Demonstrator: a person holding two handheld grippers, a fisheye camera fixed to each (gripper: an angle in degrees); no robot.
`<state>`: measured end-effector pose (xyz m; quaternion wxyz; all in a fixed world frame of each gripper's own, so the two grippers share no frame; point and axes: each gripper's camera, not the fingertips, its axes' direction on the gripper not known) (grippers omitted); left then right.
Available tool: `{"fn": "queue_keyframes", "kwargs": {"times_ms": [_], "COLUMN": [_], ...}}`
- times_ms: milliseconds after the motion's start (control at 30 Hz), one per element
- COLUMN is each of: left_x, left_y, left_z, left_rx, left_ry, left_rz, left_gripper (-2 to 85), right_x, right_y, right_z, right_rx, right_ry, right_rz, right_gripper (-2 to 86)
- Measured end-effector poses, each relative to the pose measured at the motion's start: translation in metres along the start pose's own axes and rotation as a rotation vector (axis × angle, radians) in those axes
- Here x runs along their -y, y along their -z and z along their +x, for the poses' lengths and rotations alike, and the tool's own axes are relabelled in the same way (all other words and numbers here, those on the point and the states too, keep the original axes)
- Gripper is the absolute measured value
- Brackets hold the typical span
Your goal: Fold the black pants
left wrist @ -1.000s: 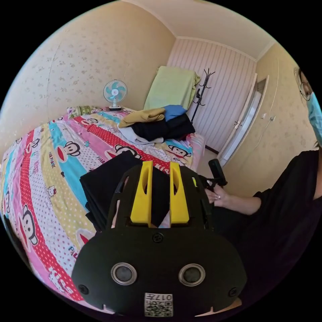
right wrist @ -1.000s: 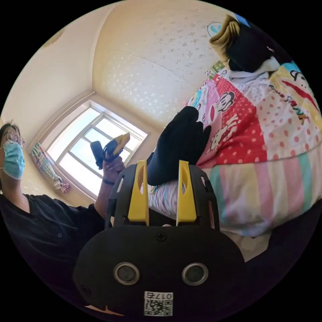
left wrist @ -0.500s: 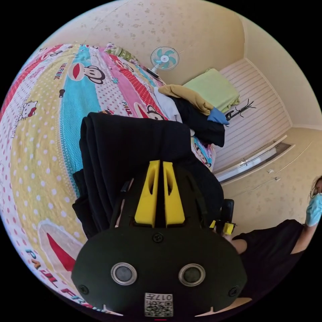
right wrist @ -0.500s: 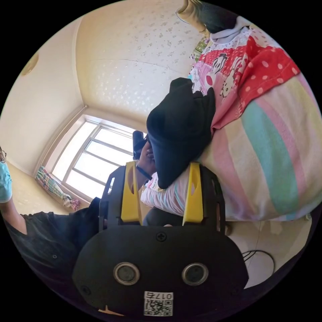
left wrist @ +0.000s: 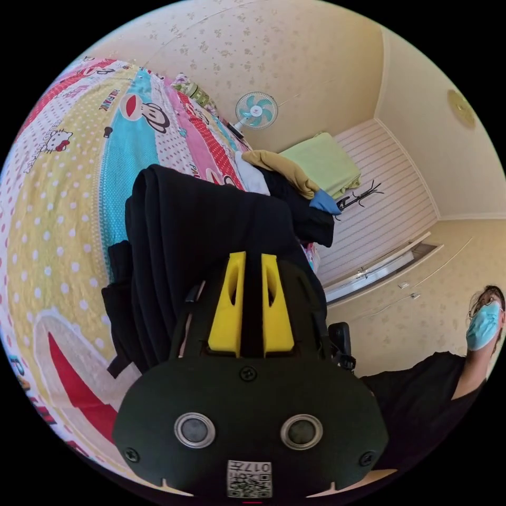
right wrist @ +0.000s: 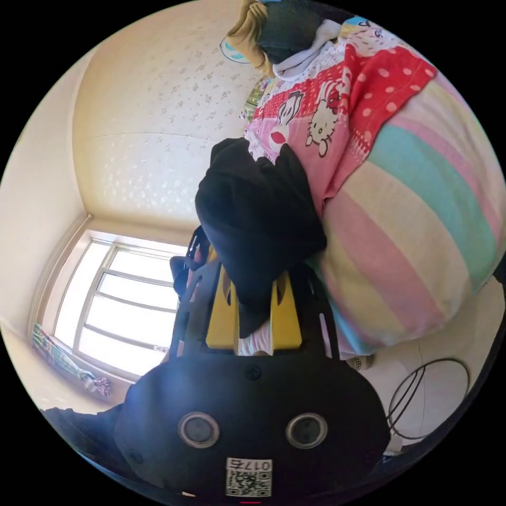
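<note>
The black pants (left wrist: 195, 232) lie folded into a thick bundle near the edge of the bed (left wrist: 63, 221). In the left gripper view my left gripper (left wrist: 253, 292) sits at the bundle's near edge, its yellow jaws drawn close with black cloth in the narrow gap. In the right gripper view the same black pants (right wrist: 253, 216) hang over the bed's side. My right gripper (right wrist: 254, 311) has its jaws closed in on the lower tip of the cloth. The right gripper's dark body (left wrist: 340, 342) peeks out behind the pants in the left gripper view.
A pile of folded clothes (left wrist: 287, 182) sits farther along the bed, with a small fan (left wrist: 256, 110), a green cloth (left wrist: 324, 161) and a coat rack (left wrist: 358, 195) beyond. A person in black (left wrist: 421, 385) stands beside the bed. A cable (right wrist: 427, 395) lies on the floor; a window (right wrist: 121, 311) is behind.
My right gripper's jaws, wide apart half a second ago, have closed on the pants' hanging edge. My left gripper went from open a second ago to shut on the cloth. Both views rolled.
</note>
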<state>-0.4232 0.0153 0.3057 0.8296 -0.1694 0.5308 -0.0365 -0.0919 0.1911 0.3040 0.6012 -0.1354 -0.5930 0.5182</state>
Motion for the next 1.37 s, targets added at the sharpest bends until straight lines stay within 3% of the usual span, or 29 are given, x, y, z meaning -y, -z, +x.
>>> {"fn": "queue_keyframes", "kwargs": {"times_ms": [167,400,533,633,767,867,1000,1067,1167,1267,1367], "left_x": [-0.05,-0.133,-0.16,-0.187,-0.196,-0.203,-0.206,-0.205,-0.203,-0.202,-0.197], "left_y": [0.038,0.099,0.094,0.097,0.106,0.11,0.115,0.117,0.118,0.119,0.117], "left_z": [0.048,0.047,0.021,0.016,0.001,0.007,0.01,0.011,0.016,0.02,0.027], "left_rx": [-0.05,0.062,0.079,0.127,0.039,0.054,0.032,0.021,0.024,0.031,0.051], "left_ry": [-0.124,-0.085,0.02,-0.046,-0.055,-0.091,-0.094,-0.092,-0.101,-0.114,-0.121], "left_rz": [0.059,0.109,0.038,0.141,0.188,0.218,0.229,0.228,0.23,0.239,0.242], "left_gripper": [7.9,8.1,8.5,5.4,-0.5,-0.9,-1.0,-1.0,-1.0,-1.0,-1.0], "right_x": [0.004,0.08,0.168,0.228,0.276,0.306,0.298,0.281,0.245,0.199,0.144], "right_y": [0.031,0.097,0.128,0.147,0.197,0.227,0.253,0.236,0.16,0.047,-0.093], "right_z": [0.001,-0.048,-0.059,-0.064,-0.056,-0.051,-0.055,-0.06,-0.067,-0.083,-0.099], "right_rx": [0.027,-0.205,-0.244,-0.333,-0.441,-0.612,-1.001,-1.017,-0.952,-0.868,-0.759], "right_ry": [0.022,0.315,0.198,0.209,0.012,0.064,0.206,0.289,0.477,0.685,0.91], "right_rz": [-0.093,-0.312,-0.338,-0.371,-0.15,-0.017,0.27,0.283,0.124,-0.109,-0.511], "right_gripper": [7.7,6.9,7.6,7.7,7.7,8.0,8.5,8.5,8.0,6.7,4.5]}}
